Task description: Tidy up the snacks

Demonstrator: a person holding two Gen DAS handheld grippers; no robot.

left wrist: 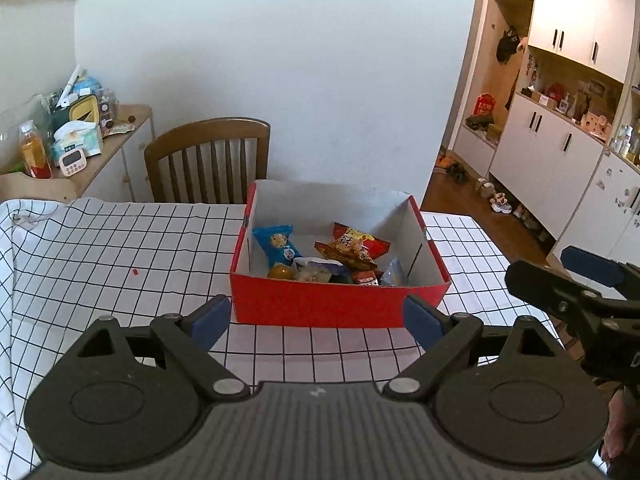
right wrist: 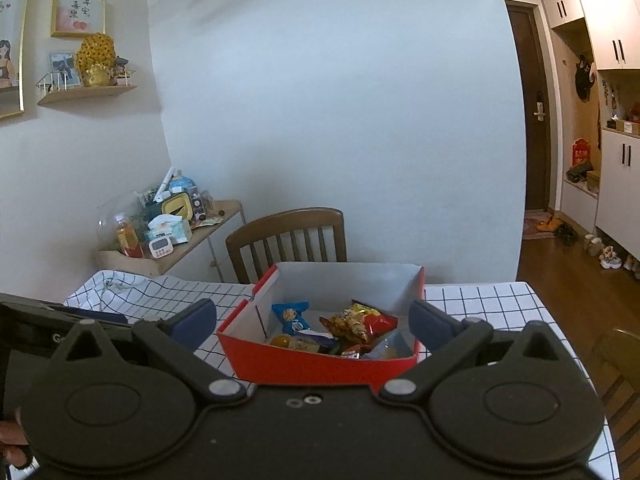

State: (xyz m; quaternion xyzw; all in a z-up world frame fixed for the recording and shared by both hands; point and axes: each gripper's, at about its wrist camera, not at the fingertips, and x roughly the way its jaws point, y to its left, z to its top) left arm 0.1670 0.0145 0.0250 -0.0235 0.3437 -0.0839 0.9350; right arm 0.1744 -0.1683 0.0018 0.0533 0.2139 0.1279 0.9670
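A red box (left wrist: pixel 320 304) with a white inside stands on the checked tablecloth (left wrist: pixel 100 248). Several snack packets lie in it: a blue packet (left wrist: pixel 278 245), a red and yellow packet (left wrist: pixel 354 246) and smaller ones by the near wall. My left gripper (left wrist: pixel 318 318) is open and empty, just short of the box's near wall. In the right wrist view the same box (right wrist: pixel 304 364) sits between the fingers of my open, empty right gripper (right wrist: pixel 314 322), with the blue packet (right wrist: pixel 292 316) and red and yellow packet (right wrist: pixel 360 320) inside. The right gripper (left wrist: pixel 576 276) also shows at the right edge.
A wooden chair (left wrist: pixel 208 156) stands behind the table against the white wall. A side shelf (left wrist: pixel 68 136) at the left holds a bottle, tissues and a timer. White cabinets (left wrist: pixel 560 120) and shoes on the floor are at the right. The left gripper's body (right wrist: pixel 36 332) is beside the right one.
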